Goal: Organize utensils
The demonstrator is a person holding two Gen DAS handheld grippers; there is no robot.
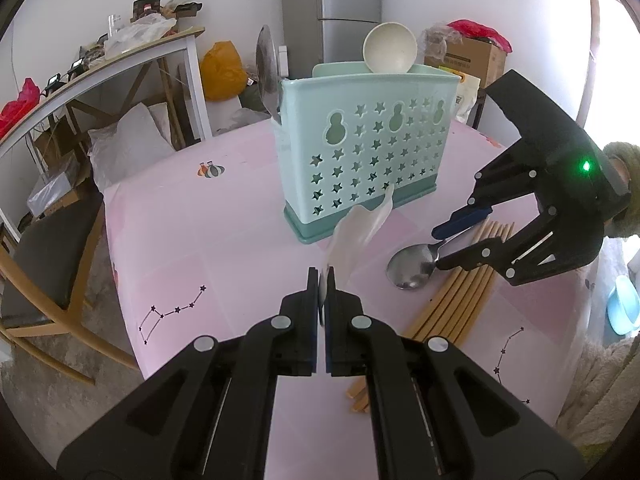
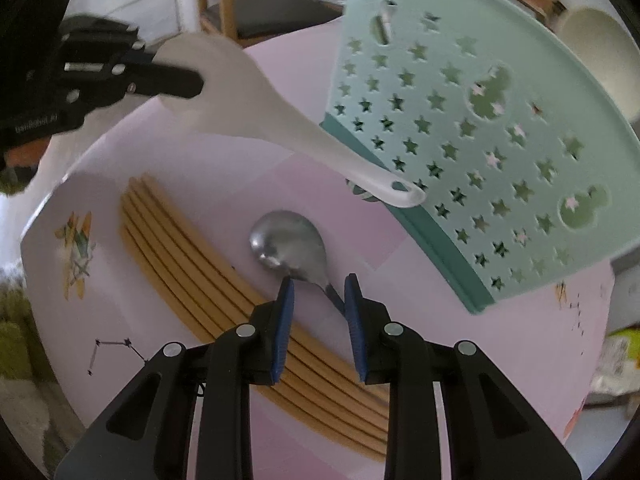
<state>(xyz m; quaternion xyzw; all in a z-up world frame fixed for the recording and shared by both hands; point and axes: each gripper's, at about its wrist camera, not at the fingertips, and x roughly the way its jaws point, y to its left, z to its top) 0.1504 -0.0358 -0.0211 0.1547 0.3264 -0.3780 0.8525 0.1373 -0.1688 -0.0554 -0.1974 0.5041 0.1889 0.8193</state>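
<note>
Only one marking shows: pale mirrored lettering on the body of the left gripper (image 2: 176, 84), too blurred and reversed to read with confidence.

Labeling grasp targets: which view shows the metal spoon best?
Right wrist: the metal spoon lies whole-bowled and close between the right gripper fingers. Left wrist shows the spoon small, its handle hidden behind that gripper.

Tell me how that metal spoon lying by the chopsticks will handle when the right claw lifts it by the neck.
The metal spoon looks rigid, so it should not flex. Its polished neck is thin between the right claw pads, so it may slip or swivel. The bowl looks heavier than the neck, so it will probably droop bowl-down. It lies beside the chopsticks, which a nudge could roll.
</note>
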